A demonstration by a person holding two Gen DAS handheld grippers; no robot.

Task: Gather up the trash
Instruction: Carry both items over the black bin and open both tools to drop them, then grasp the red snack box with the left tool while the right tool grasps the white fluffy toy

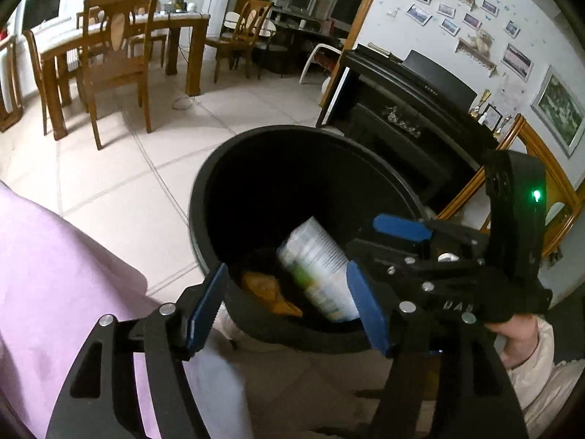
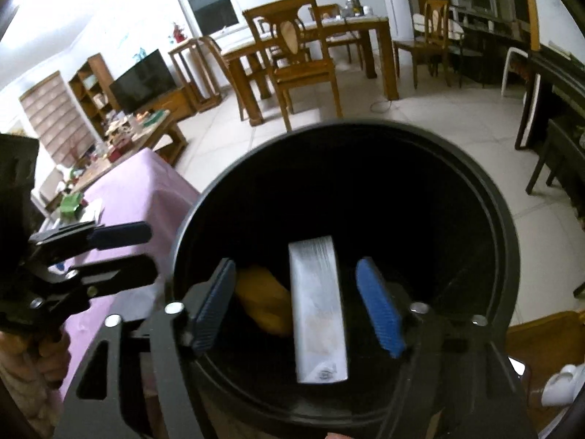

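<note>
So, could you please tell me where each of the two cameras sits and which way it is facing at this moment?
Left wrist: sits on the left tongs, looking down into the black bin beside the purple cloth; the open right tongs and the hand holding them show.
Right wrist: sits on the right tongs, over the bin, looking down; the left tongs show.
Shared: the bin, the white carton, the yellow wrapper, the dining table.

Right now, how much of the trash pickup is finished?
Done: a white carton and a yellow wrapper lie inside the black bin. In hand: nothing; the right gripper and left gripper are open over it. Left: items on the purple-covered table may still need collecting.
</note>
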